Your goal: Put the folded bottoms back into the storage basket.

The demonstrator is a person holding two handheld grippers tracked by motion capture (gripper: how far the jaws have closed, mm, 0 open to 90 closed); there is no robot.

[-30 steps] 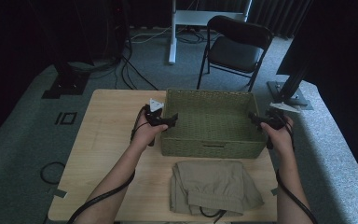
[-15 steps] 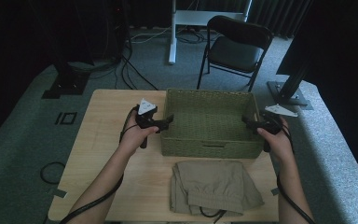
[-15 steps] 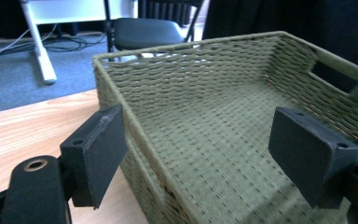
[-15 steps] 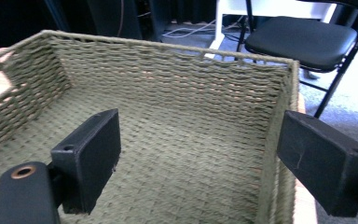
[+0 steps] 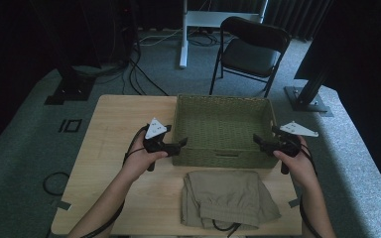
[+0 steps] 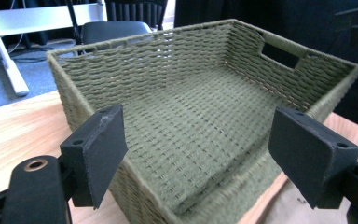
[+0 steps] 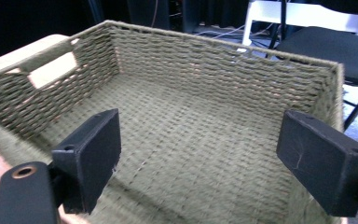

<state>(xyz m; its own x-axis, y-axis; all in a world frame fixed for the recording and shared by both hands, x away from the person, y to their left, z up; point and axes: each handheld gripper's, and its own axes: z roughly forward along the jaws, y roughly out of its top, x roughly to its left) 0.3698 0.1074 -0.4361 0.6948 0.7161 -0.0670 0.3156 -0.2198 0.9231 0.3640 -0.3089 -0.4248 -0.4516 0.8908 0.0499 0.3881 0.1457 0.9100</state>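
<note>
An empty green woven basket (image 5: 222,126) sits on the far half of the wooden table (image 5: 114,129). My left gripper (image 5: 179,145) is at the basket's near left corner, jaws open, pointing into it. Near the right front corner, my right gripper (image 5: 257,141) also stands open and points inward. In the left gripper view the gripper (image 6: 205,156) looks over the rim at the basket (image 6: 191,107) with nothing between its pads. The right gripper (image 7: 207,161) likewise frames the bare floor of the basket (image 7: 191,126). A folded khaki garment (image 5: 228,198) lies in front of the basket.
A black folding chair (image 5: 250,49) and a white stand (image 5: 183,34) are on the carpet beyond the table. Black stand bases sit at far left (image 5: 69,89) and far right (image 5: 307,101). Bare tabletop lies left of the basket.
Both hands have drawn back toward the near edge, from the basket's sides to its front corners. The basket and garment have stayed in place.
</note>
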